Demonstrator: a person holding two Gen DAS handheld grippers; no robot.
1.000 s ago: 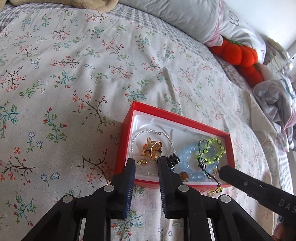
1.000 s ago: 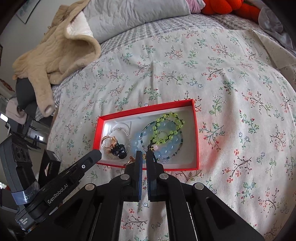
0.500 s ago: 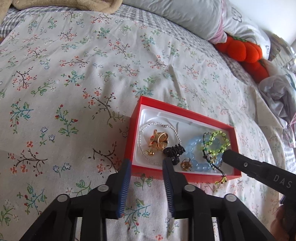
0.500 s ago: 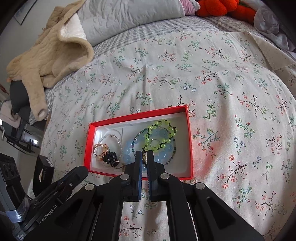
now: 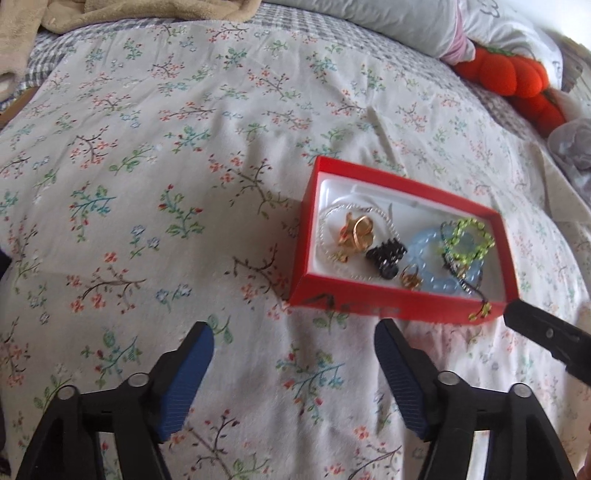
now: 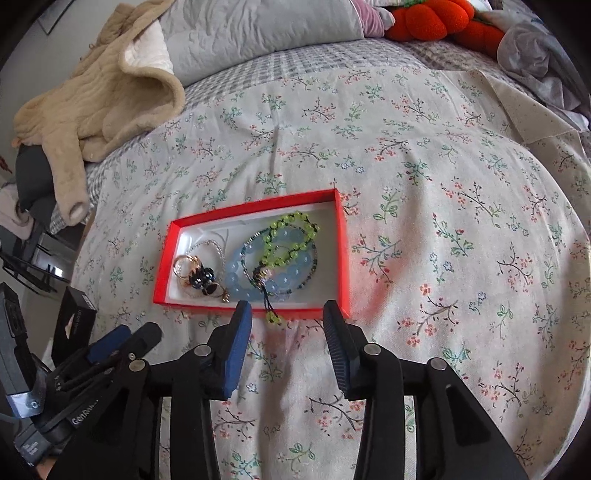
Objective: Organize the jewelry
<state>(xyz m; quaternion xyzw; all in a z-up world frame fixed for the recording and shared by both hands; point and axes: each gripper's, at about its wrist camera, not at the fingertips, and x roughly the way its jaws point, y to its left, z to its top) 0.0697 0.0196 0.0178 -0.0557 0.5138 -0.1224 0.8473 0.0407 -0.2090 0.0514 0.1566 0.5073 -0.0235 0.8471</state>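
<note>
A red box (image 5: 391, 308) (image 6: 341, 254) with a white lining lies on the floral bedspread. In it lie a silver chain (image 5: 328, 216), a gold clip (image 5: 356, 232), a black hair claw (image 5: 388, 254) (image 6: 201, 278), a gold ring (image 5: 410, 278), a blue bead bracelet (image 5: 430, 251) (image 6: 284, 273) and a green bead bracelet (image 5: 471, 238) (image 6: 291, 236) whose cord tail hangs over the near wall. My left gripper (image 5: 293, 334) is open and empty, pulled back in front of the box. My right gripper (image 6: 288, 314) is open and empty just before the near wall.
A beige fleece jacket (image 6: 92, 96) and grey pillow (image 6: 258, 29) lie at the back. An orange plush toy (image 5: 517, 77) (image 6: 436, 18) and crumpled cloth (image 6: 535, 44) sit at the far right. The bed edge and dark objects (image 6: 44, 236) lie left.
Both grippers opened wide and drew back from the box. The black hair claw left the left gripper and lies in the box; the bracelet cord left the right gripper.
</note>
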